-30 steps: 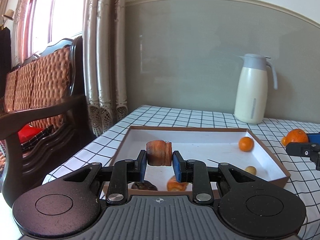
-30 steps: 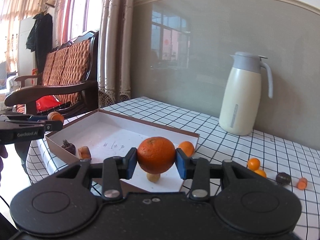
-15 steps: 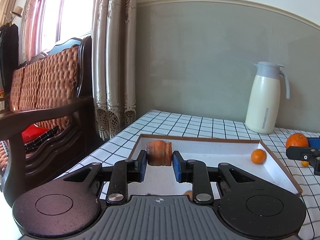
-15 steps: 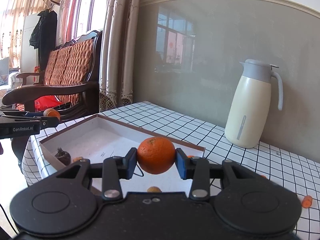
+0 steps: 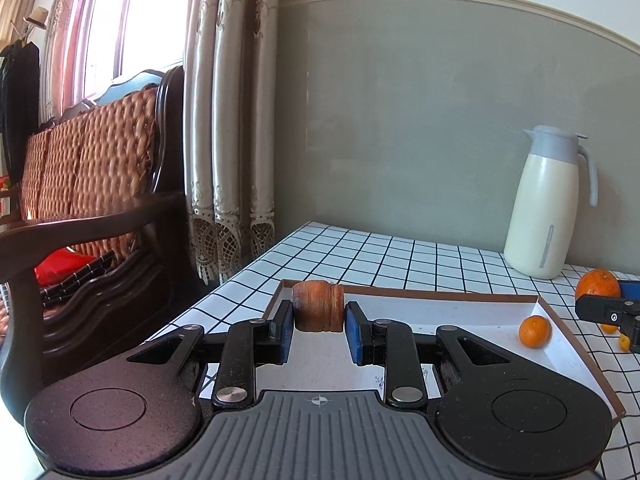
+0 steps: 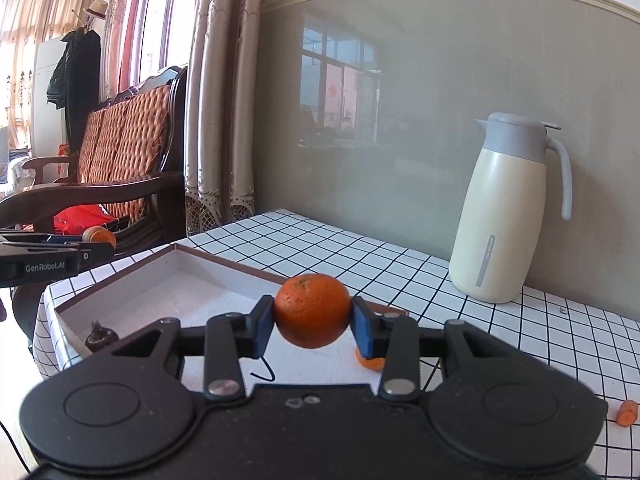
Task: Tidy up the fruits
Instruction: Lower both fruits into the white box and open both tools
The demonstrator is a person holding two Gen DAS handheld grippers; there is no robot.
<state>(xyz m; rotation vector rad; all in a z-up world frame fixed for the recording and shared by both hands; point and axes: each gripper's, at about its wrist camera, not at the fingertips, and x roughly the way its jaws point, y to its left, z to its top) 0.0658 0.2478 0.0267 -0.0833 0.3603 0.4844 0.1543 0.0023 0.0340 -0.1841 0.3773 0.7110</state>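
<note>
Dimpled, glossy orange; matt cardboard tray; smooth cream plastic jug; ribbed, rough carrot chunk.

- Ahead of me stands a grey-green lower wall capped by a pale moulding, white wall above it.
- Left of that wall hang beige lace-hemmed curtains beside a bright, red-framed window.
- Below the window sits a dark wooden bench with woven orange cushions.
- Further left of the bench, a dark coat and straw hat hang.
- The wall's glossy face reflects window panes.
</note>
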